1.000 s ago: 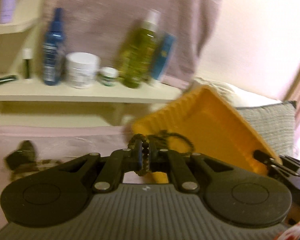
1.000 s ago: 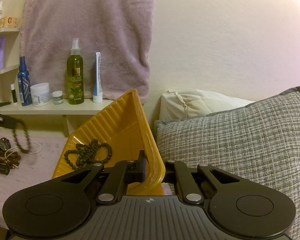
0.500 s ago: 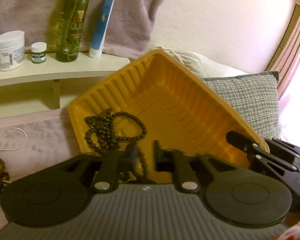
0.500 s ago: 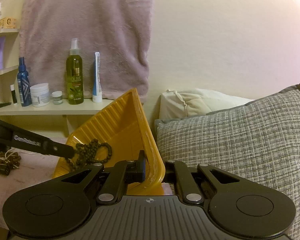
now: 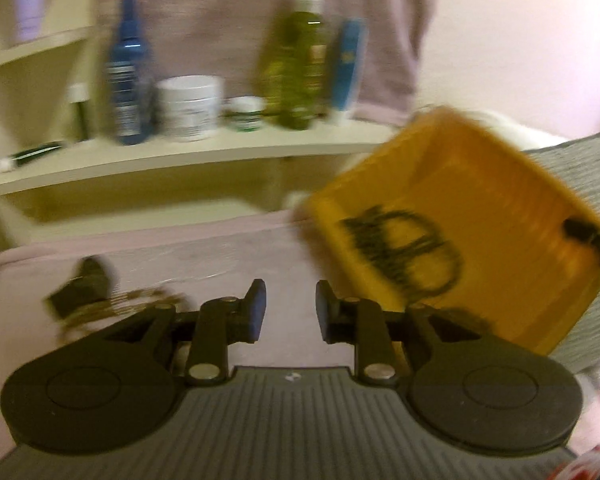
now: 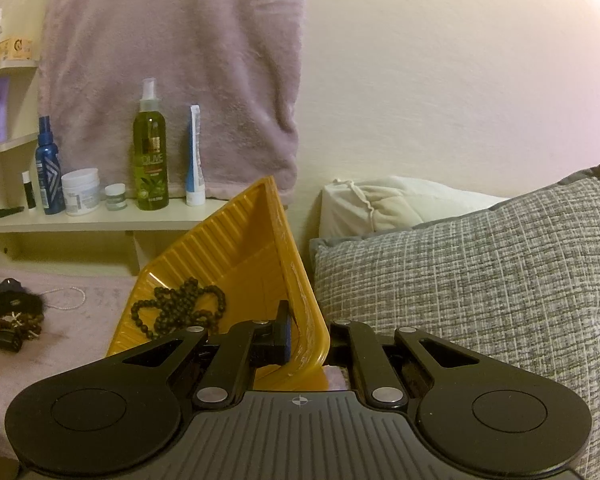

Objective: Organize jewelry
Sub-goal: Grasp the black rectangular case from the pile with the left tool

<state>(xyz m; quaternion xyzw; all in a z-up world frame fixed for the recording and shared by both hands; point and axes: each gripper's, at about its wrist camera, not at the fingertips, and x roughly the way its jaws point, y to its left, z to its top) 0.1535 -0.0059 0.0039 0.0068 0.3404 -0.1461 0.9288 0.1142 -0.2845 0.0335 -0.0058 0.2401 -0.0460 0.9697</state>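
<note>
My right gripper [image 6: 306, 334] is shut on the near rim of a yellow ribbed tray [image 6: 236, 252] and holds it tilted. Black bead strands [image 6: 180, 308] lie in the tray; they also show in the blurred left wrist view [image 5: 404, 248] inside the tray [image 5: 500, 184]. My left gripper [image 5: 290, 312] is open and empty above the pink bedspread [image 5: 220, 256], left of the tray. A pile of jewelry with a dark watch [image 5: 84, 284] lies to its left; it also shows in the right wrist view [image 6: 8, 316].
A shelf [image 6: 100, 216] holds a blue bottle [image 6: 48, 172], a white jar [image 6: 80, 192], a green spray bottle [image 6: 150, 152] and a tube [image 6: 194, 156]. A pink towel [image 6: 172, 60] hangs behind. A grey pillow [image 6: 480, 280] lies right of the tray. A thin pearl chain [image 6: 66, 298] lies on the bedspread.
My left gripper dropped the bead strand into the tray, opened, and swung left out of the tray toward the jewelry pile. The right gripper and tray stayed still.
</note>
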